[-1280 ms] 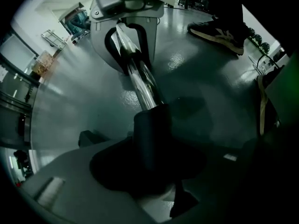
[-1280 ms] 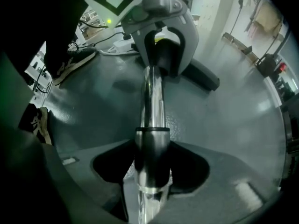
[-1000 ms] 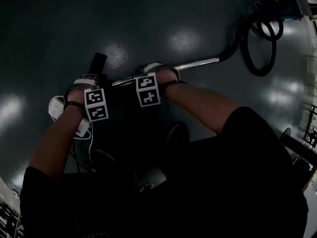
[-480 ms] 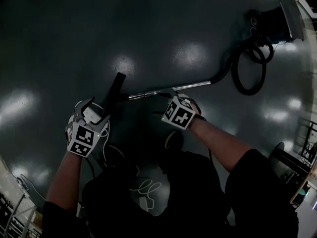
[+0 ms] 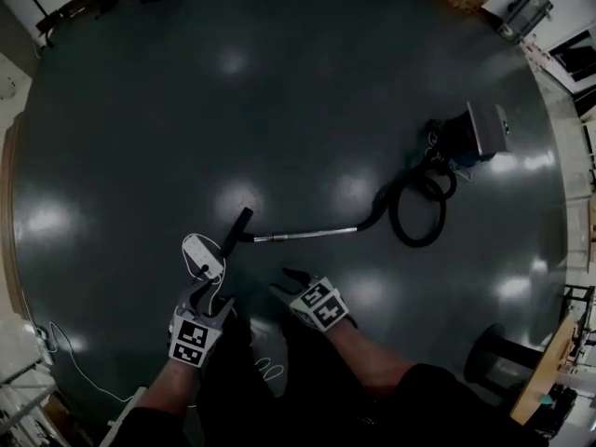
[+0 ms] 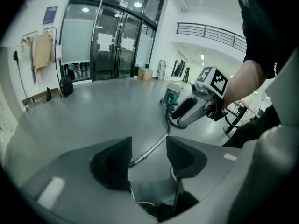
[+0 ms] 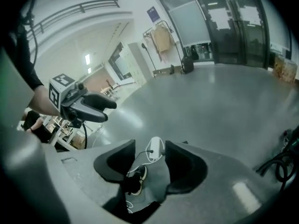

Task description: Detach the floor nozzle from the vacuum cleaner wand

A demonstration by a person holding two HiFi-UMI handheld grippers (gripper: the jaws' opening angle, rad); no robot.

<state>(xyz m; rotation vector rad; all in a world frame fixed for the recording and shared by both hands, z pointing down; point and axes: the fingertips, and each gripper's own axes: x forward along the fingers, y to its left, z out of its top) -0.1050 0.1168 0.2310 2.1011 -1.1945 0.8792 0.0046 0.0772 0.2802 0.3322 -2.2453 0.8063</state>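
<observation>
A dark, glossy floor is seen from above, marked with soft patches of reflected light. The boxy vacuum cleaner body is set toward the floor's upper right edge, and a black hose is looped in coils beside it. From the hose a thin, shiny metal wand is laid straight across the middle of the floor. The flat black floor nozzle lies at the wand's left end; whether the two are joined cannot be told. A white, rounded power strip with a thin cord lies just below the nozzle, nearer the lower edge.

The left gripper is held above the floor, near the power strip. Its dark padded jaws have just been drawn partly closer, yet a gap is left and nothing is gripped. The right gripper is held beside it, likewise released. Its jaws have just been narrowed, and only the floor, the power strip and a shoe below are seen between them.
</observation>
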